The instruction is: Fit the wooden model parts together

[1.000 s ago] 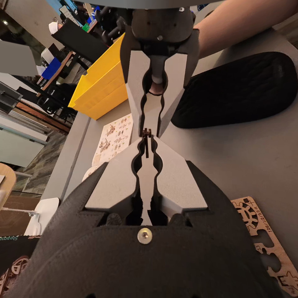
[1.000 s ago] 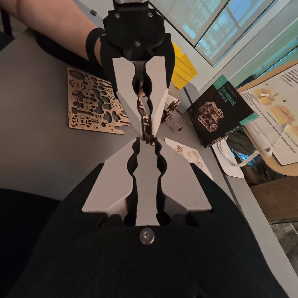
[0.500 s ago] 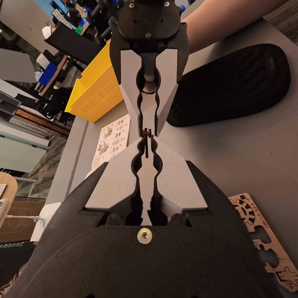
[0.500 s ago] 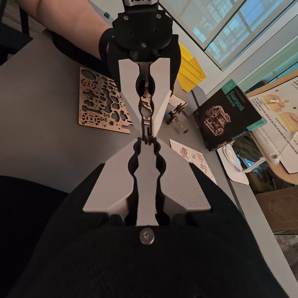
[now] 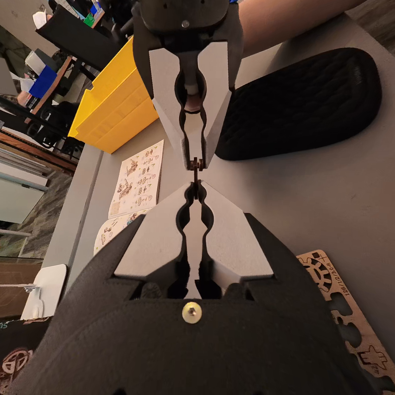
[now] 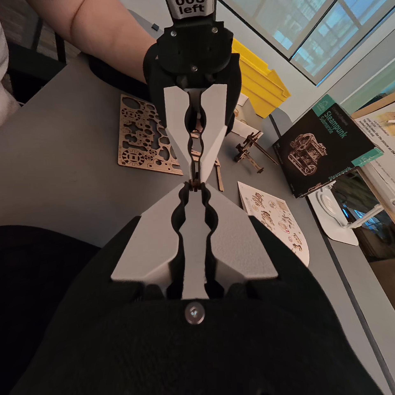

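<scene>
My left hand-held gripper (image 5: 195, 188) is pinched tight on a thin wooden strip (image 5: 195, 181), tip to tip with my right hand-held gripper (image 5: 195, 165), which clamps a small stacked wooden part (image 5: 195, 164). Both parts meet mid-air above the worktop (image 5: 299, 203); the parts sheet (image 6: 141, 141) lies near its edge, bare grey between.

Printed lettering is borne by a dark box (image 6: 324, 149) with teal edging at 2 o'clock in the right wrist view. A white label (image 6: 190, 8) is carried atop the far tool. Engraved numerals are seen on a wooden sheet (image 5: 333, 299) at 4 o'clock in the left wrist view.
</scene>
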The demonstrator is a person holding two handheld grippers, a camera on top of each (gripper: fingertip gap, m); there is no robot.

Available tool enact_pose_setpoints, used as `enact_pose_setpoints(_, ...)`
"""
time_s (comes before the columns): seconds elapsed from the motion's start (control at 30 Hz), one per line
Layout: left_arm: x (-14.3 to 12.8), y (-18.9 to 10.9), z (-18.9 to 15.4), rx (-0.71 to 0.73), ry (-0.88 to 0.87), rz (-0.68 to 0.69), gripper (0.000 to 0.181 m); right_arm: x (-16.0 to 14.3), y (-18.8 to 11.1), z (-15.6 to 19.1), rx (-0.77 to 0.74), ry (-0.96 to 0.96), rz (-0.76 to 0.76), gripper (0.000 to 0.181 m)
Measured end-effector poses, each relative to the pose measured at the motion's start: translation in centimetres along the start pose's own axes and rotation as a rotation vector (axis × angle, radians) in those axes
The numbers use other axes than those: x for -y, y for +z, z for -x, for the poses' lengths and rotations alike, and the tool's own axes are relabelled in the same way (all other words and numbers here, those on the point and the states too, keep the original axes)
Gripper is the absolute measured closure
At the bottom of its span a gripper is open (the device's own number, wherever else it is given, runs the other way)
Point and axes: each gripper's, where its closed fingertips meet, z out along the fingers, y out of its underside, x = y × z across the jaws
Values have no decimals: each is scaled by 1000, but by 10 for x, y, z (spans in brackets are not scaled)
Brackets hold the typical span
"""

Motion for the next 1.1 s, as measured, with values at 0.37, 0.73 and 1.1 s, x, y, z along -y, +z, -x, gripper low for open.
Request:
enact_pose_setpoints(0.37,-2,0,0,-12,-15,22,181,-2,8,-1,-30,47,30,172)
enact_pose_setpoints(0.73,-9,4,-3,-24,-8,64,181,-9,12,1,-28,94,83,174)
enact_pose_setpoints(1.1,-15,5,0,-12,-24,99,181,-6,14,-4,-82,29,96,169)
